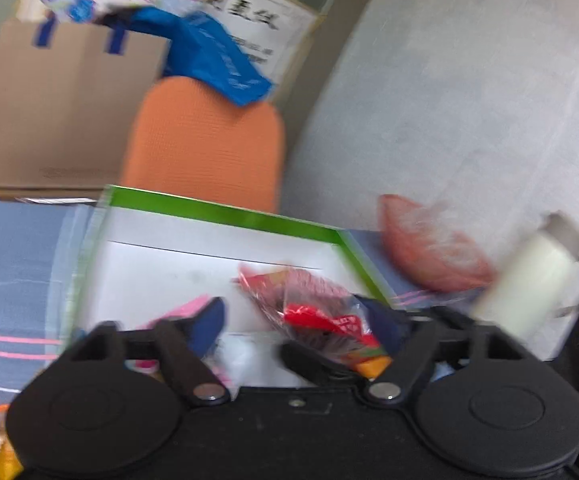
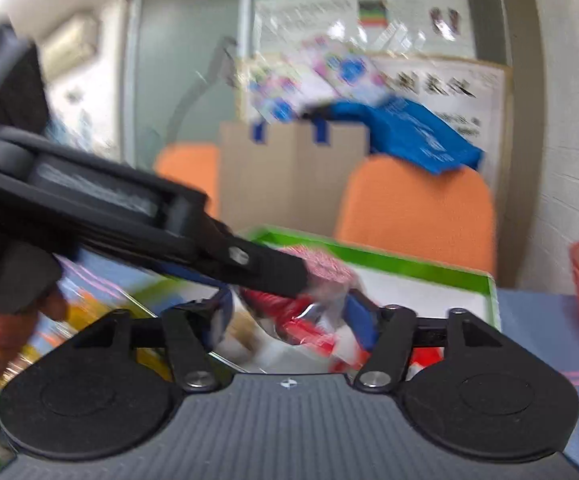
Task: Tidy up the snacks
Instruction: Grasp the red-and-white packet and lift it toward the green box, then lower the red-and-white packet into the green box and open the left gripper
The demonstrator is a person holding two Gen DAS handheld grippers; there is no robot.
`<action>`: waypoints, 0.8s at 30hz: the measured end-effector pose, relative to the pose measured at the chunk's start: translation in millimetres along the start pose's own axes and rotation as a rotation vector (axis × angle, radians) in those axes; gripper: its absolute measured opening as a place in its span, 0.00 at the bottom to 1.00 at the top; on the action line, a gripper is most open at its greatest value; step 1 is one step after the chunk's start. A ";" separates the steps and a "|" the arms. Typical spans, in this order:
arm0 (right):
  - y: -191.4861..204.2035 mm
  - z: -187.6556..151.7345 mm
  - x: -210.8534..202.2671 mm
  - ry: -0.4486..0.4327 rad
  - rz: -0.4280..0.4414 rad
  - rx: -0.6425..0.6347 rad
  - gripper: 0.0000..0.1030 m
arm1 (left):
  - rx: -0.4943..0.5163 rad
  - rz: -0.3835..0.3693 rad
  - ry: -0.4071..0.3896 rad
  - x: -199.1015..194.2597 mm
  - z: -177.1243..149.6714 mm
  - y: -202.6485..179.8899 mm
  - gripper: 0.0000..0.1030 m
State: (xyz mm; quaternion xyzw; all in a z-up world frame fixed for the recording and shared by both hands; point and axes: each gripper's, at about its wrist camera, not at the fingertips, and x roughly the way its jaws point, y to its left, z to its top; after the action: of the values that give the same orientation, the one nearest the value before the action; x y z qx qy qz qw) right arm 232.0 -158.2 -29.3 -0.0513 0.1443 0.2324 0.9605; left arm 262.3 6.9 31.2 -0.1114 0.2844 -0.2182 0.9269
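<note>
With the jaws of the left gripper (image 1: 295, 330) and the right gripper (image 2: 289, 316) standing wide apart, the red snack bag (image 1: 317, 308) is lying loose between both pairs over the green-rimmed box (image 1: 225, 210), so the crossing grippers are risking a collision.

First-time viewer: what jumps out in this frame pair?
The red snack packet in clear wrap, sitting between the open left gripper over the green-rimmed white box. Behind it stands an orange chair, and a pink bowl lies to the right on the blue cloth.
</note>
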 end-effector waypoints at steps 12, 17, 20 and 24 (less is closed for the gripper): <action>-9.0 0.7 -69.1 -0.021 0.009 0.136 1.00 | 0.020 0.021 -0.015 -72.8 -17.6 -21.5 1.00; 2.0 -18.3 -108.8 -0.034 0.060 0.204 1.00 | -0.010 0.023 -0.011 -113.7 -38.6 -26.2 1.00; 9.3 -34.2 -125.2 -0.025 0.078 0.247 1.00 | -0.049 -0.029 0.019 -120.9 -55.8 -25.0 1.00; 17.0 -52.7 -132.5 0.015 0.106 0.293 1.00 | -0.069 -0.076 0.071 -113.9 -75.5 -26.6 1.00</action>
State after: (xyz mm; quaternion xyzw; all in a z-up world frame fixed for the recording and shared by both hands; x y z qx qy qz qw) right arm 98.1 -209.0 -40.2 0.0952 0.1865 0.2589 0.9429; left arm 125.2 30.5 33.1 -0.1463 0.3201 -0.2474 0.9027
